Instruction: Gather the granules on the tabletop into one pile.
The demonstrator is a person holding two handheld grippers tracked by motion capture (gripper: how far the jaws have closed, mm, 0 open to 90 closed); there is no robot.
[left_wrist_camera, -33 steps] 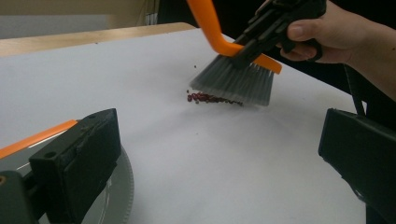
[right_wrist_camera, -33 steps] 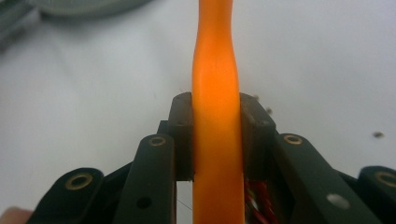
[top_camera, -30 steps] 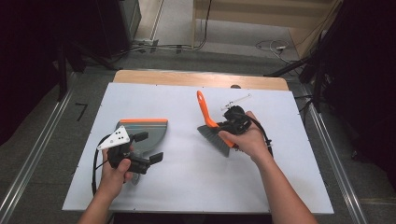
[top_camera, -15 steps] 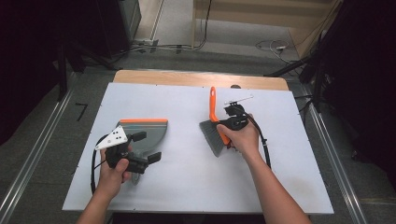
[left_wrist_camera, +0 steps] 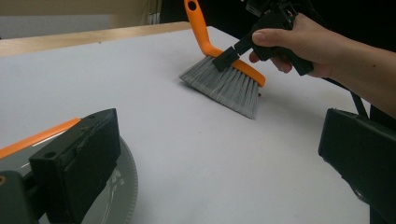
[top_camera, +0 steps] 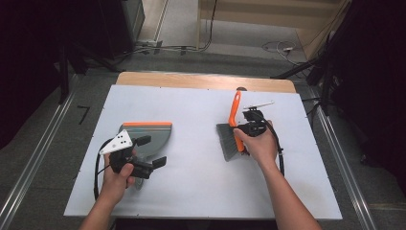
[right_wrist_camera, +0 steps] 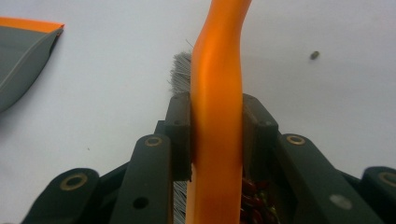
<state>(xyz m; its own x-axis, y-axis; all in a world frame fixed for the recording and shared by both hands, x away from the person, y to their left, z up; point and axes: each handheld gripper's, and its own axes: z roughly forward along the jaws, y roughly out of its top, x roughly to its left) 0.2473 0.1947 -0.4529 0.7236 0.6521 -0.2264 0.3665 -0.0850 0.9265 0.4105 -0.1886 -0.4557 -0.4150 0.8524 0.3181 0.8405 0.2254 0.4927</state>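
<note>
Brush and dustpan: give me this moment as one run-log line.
right gripper: shut on brush, bristles on table | left gripper: open over dustpan | small speck on table beyond brush

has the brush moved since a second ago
Yes. The brush, clamped in the right gripper, swung from leaning left to nearly straight, handle pointing at the table's far edge.
</note>
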